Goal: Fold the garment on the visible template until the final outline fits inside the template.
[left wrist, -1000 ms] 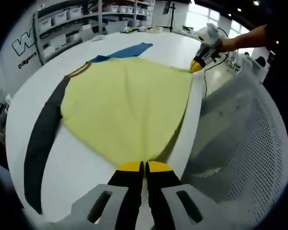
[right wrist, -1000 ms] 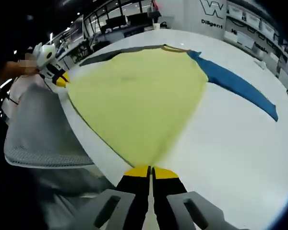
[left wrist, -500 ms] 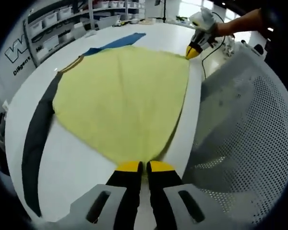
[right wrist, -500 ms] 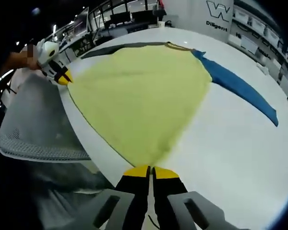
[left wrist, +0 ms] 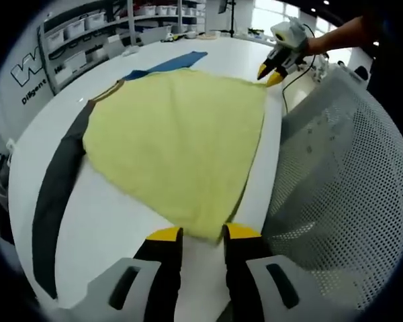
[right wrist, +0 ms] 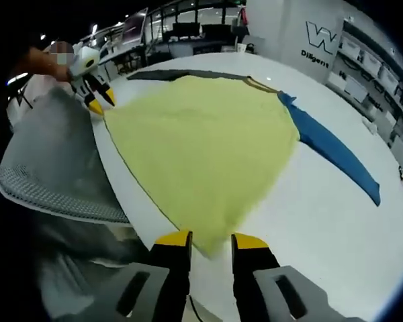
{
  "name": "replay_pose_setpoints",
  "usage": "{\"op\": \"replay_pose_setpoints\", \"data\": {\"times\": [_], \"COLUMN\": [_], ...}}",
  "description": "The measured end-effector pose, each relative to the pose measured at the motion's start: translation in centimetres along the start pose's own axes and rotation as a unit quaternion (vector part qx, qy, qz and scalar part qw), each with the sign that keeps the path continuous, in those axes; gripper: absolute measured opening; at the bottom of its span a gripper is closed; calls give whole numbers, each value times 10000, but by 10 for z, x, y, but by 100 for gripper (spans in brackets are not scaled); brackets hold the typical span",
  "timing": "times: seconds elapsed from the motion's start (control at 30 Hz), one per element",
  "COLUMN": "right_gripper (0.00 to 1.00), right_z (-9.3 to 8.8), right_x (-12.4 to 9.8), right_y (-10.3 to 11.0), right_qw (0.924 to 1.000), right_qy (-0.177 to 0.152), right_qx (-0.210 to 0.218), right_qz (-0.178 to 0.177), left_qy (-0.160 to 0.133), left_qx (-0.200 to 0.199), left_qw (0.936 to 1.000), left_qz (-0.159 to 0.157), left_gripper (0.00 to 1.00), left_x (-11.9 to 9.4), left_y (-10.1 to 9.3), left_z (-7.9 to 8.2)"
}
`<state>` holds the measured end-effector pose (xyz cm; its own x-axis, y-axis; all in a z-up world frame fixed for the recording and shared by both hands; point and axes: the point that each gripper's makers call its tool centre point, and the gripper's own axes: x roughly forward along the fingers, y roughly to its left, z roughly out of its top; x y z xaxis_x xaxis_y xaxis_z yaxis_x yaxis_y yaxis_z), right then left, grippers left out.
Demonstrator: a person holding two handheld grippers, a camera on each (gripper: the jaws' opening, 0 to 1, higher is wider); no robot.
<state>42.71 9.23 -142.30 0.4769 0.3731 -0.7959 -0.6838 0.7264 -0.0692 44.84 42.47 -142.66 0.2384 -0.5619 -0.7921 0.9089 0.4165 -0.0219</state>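
Note:
A shirt with a yellow body point(left wrist: 174, 134) lies spread flat on the white table point(left wrist: 121, 228). Its dark grey sleeve point(left wrist: 60, 194) trails to one side and its blue sleeve point(left wrist: 168, 65) to the other. My left gripper point(left wrist: 203, 235) is open, with one hem corner lying loose between its yellow tips. My right gripper point(right wrist: 211, 240) is open too, at the other hem corner of the yellow body point(right wrist: 201, 141). Each gripper also appears in the other's view, jaws apart: the right gripper point(left wrist: 272, 70) and the left gripper point(right wrist: 97, 97). The blue sleeve point(right wrist: 332, 151) and grey sleeve point(right wrist: 181, 74) lie flat.
A grey mesh chair back point(left wrist: 329, 188) stands against the table's near edge between the two grippers, seen again as the chair back point(right wrist: 50, 161). Shelves with white bins point(left wrist: 87, 30) line the far wall. A person's forearm point(left wrist: 342, 37) holds the right gripper.
Both grippers were shut on the shirt's hem corners and have now opened and let go. The hem has dropped onto the table near its edge.

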Motion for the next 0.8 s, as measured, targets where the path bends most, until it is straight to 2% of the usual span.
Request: {"op": "replay_pose_setpoints", "data": {"times": [0.03, 0.07, 0.1, 0.27, 0.33, 0.37, 0.43, 0.57, 0.63, 0.7, 0.8], "right_gripper": [17, 17, 18, 17, 16, 15, 14, 14, 13, 12, 12], "right_z": [2, 6, 3, -13, -21, -17, -21, -22, -15, -9, -18], "right_x": [0, 3, 6, 18, 17, 16, 13, 11, 9, 9, 14], "right_y": [2, 11, 12, 12, 10, 9, 8, 9, 10, 10, 17], "right_qw": [10000, 9995, 9994, 9992, 9988, 9993, 9991, 9988, 9991, 9992, 9984], "right_qy": [-44, -127, -39, 229, 298, 142, 205, 256, 194, 94, 316], "right_qx": [-1, 100, 140, 121, 218, 154, 210, 229, 198, 228, 174], "right_qz": [50, 287, 307, 312, 310, 312, 310, 336, 315, 305, 441], "left_qy": [-81, -143, -238, -326, -150, -88, 41, 160, 119, 98, 40], "left_qx": [-23, -57, -135, -200, -229, -251, -307, -70, 30, -46, -70], "left_qw": [10000, 9999, 9995, 9992, 9996, 9996, 9994, 9994, 9996, 9996, 9998], "left_qz": [-33, -78, -175, -131, -107, -122, -177, -296, -267, -251, -193], "left_gripper": [22, 22, 22, 19, 15, 13, 11, 10, 11, 11, 13], "left_x": [1, 2, 5, 16, 20, 21, 23, 21, 20, 20, 18], "left_y": [-1, -4, -8, -9, -8, -9, -11, -22, -23, -21, -17], "left_z": [4, 7, 12, 23, 16, 14, 7, -2, -2, -1, 2]}}
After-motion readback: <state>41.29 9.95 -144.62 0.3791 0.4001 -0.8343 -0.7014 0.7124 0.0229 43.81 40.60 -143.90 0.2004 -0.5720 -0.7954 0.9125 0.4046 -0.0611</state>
